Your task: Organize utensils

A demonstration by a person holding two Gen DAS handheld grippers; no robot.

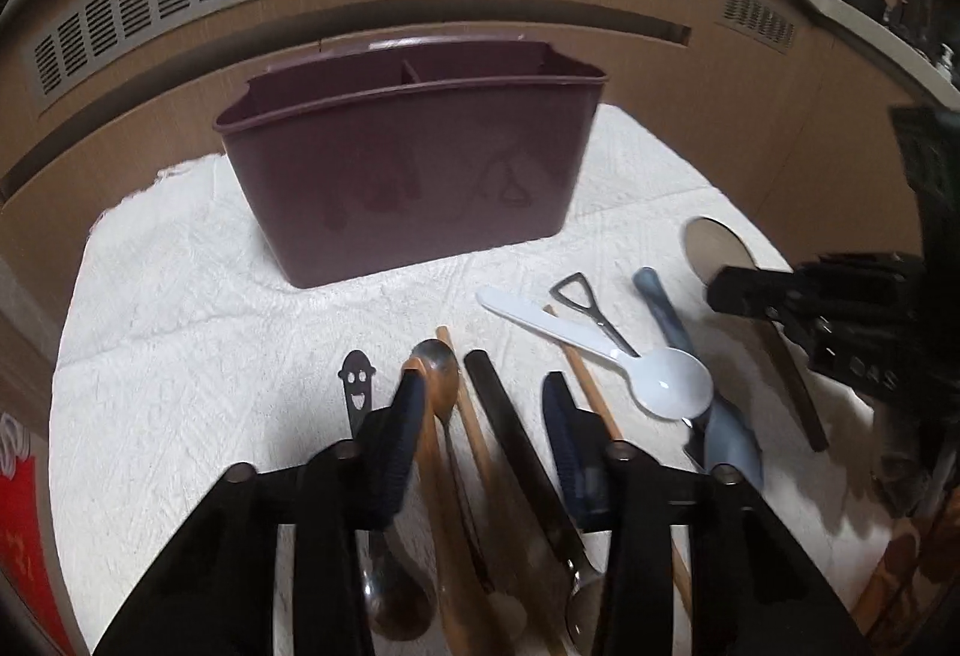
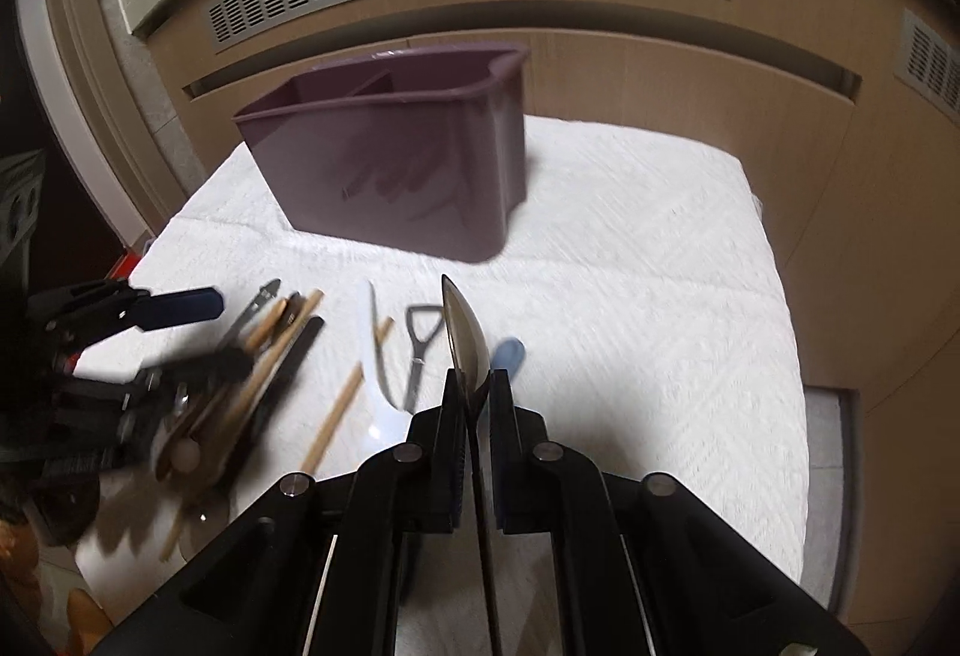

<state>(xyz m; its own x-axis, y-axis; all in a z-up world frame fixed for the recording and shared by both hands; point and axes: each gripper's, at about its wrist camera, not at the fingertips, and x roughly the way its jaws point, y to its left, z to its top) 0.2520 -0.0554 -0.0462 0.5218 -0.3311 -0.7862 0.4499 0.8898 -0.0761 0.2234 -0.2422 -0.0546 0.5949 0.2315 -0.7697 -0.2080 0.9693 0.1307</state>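
- Maroon plastic, the caddy [image 1: 414, 158] stands upright on a white towel [image 1: 180, 308], at twelve o'clock from both grippers and well apart from them; a divider splits its inside.
- The right gripper [image 2: 478, 392] is clamped on a metal spoon [image 2: 461, 332], whose bowl sticks out past the fingertips toward twelve o'clock, edge-on.
- The left gripper [image 1: 483, 404] has its jaws part closed around a bundle of utensils: a wooden spoon [image 1: 433, 452], a metal spoon [image 1: 443, 374], a chopstick [image 1: 465, 404] and a dark handle [image 1: 510, 428]. Whether the pads press on them I cannot tell.
- At two o'clock from the left gripper a white plastic spoon [image 1: 600, 350] lies on the towel, crossing a bottle opener [image 1: 591, 311].
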